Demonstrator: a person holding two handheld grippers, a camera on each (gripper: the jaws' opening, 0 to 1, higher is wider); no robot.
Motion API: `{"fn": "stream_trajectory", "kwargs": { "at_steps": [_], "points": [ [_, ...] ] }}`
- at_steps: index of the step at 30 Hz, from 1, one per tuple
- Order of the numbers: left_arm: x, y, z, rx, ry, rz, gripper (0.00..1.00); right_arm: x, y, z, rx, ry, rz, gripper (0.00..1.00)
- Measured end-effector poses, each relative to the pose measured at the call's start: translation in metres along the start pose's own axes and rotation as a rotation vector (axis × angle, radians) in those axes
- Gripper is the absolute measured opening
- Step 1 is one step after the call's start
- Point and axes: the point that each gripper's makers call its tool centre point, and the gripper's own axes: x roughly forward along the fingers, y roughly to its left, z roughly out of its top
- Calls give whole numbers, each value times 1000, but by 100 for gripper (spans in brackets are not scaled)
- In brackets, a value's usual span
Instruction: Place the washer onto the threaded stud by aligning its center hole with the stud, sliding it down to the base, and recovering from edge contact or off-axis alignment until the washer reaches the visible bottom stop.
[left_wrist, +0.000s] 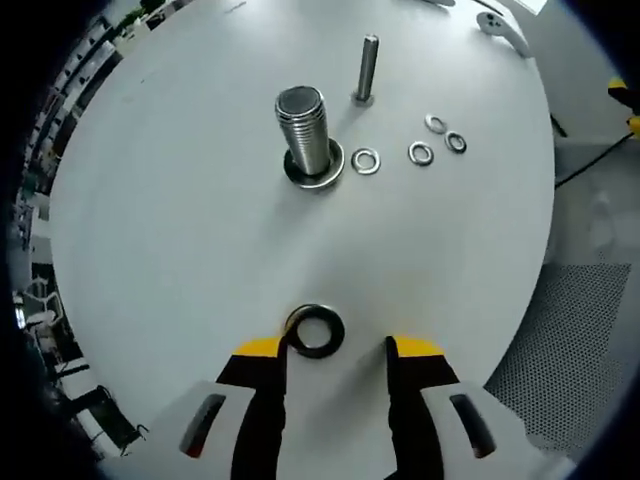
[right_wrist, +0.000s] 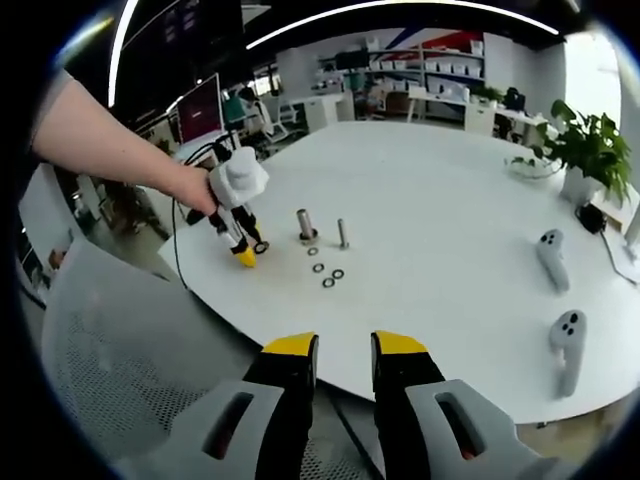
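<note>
Left hand-held gripper (left_wrist: 338, 347): jaws wide apart, nothing clamped; tips low over white counter (left_wrist: 180, 230).
Washer (left_wrist: 316, 331): dark ring, flat on counter, betw. the tips, nearer left jaw, seems touching it.
Threaded stud (left_wrist: 305, 128): upright, well beyond washer; another washer round its base.
Right hand-held gripper (right_wrist: 344, 345): jaws slightly apart, empty, off counter edge.

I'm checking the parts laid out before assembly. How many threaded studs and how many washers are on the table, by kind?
Threaded studs: 2, thick stud and thin stud.
Washers: 6, one around the thick stud's base, four loose, one dark washer by the left gripper.
Total: 8.
</note>
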Motion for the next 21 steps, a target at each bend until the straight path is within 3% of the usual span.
{"fn": "stream_trajectory", "kwargs": {
  "at_steps": [2, 11, 14, 21],
  "points": [
    [1, 5, 5, -41, -52, 5, 21, 0, 0, 0, 1, 1, -1, 24],
    [-3, 0, 3, -82, -28, 0, 22, 0, 0, 1, -1, -1, 1, 24],
    [-3, -2, 4, -106, -21, -22, 27, 0, -1, 1, 0, -2, -1, 24],
    [-3, -1, 3, -96, -1, 0, 24, 0, 0, 1, 0, -3, -3, 24]
  ]
}}
